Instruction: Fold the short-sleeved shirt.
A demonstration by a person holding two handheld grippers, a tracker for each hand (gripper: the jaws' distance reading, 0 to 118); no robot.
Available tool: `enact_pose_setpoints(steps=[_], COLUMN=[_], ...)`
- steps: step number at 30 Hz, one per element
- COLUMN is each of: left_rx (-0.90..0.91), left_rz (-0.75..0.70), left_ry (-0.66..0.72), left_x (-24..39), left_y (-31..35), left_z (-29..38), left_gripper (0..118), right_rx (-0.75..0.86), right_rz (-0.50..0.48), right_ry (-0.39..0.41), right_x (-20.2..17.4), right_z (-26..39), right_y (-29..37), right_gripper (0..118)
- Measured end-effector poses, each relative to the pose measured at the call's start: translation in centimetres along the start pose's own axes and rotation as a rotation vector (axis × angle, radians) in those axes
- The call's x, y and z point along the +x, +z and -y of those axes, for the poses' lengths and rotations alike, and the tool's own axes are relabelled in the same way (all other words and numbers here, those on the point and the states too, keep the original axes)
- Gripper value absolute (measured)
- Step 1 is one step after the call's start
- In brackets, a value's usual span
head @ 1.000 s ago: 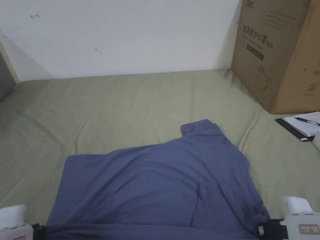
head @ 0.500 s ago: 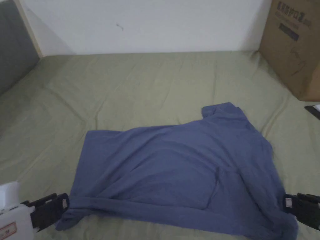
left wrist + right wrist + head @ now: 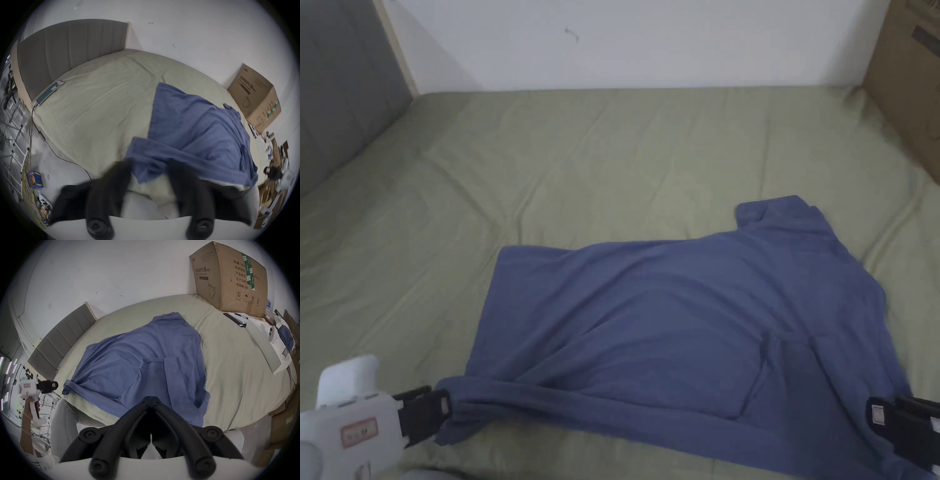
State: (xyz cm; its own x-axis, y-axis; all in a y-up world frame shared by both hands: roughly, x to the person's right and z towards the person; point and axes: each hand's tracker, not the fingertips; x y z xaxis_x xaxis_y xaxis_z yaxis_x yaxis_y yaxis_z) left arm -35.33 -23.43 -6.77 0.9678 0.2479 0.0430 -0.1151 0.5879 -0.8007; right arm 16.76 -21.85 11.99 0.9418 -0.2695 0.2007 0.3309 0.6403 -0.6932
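A blue short-sleeved shirt [image 3: 675, 325] lies spread on the olive bed sheet [image 3: 581, 162], collar toward the far right and one side folded over in a long roll along the near edge. My left gripper [image 3: 440, 409] is at the shirt's near left corner. In the left gripper view [image 3: 149, 168] its jaws stand wide open with that corner [image 3: 146, 172] loose between them. From the right gripper view the left gripper [image 3: 56, 385] sits just off the bunched corner [image 3: 66, 387]. My right gripper [image 3: 151, 397] is shut on the shirt's near right edge [image 3: 872, 415].
A large cardboard box [image 3: 227, 277] stands on the bed's far right corner, with a notepad and pen [image 3: 235, 318] beside it. A grey headboard [image 3: 337, 94] runs along the left. A flat device with a cable [image 3: 50, 91] lies near the headboard. A white wall backs the bed.
The head camera has tilted down and to the left, so the shirt's near edge and both grippers' black jaws now show. The shirt's spread on the bed looks much the same.
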Motion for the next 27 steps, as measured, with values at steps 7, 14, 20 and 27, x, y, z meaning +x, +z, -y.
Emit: enact_pose_setpoints(steps=[7,14,20,27], left_rx=[-0.097,-0.137,-0.073,-0.083], left_rz=[-0.015,0.001,0.024,-0.019], left_ry=[0.048,0.056,0.075,0.008], left_x=[-0.3,0.2,0.4,0.9], left_y=[-5.9,-5.8,-4.5,-4.6], left_z=[-2.8,-1.2,-1.2,-0.2], left_gripper=[100,7,6,6], right_rx=[-0.056,-0.09,-0.089,-0.13], right_rz=[0.025,0.047,0.088,0.312], right_ry=[-0.014,-0.063,-0.066,0.175], right_x=[0.6,1.6,2.3,2.2], right_z=[1.1,2.0,2.0,2.1], right_y=[-1.0,-1.0,-0.6,-1.0], right_gripper=[0,0,0,107])
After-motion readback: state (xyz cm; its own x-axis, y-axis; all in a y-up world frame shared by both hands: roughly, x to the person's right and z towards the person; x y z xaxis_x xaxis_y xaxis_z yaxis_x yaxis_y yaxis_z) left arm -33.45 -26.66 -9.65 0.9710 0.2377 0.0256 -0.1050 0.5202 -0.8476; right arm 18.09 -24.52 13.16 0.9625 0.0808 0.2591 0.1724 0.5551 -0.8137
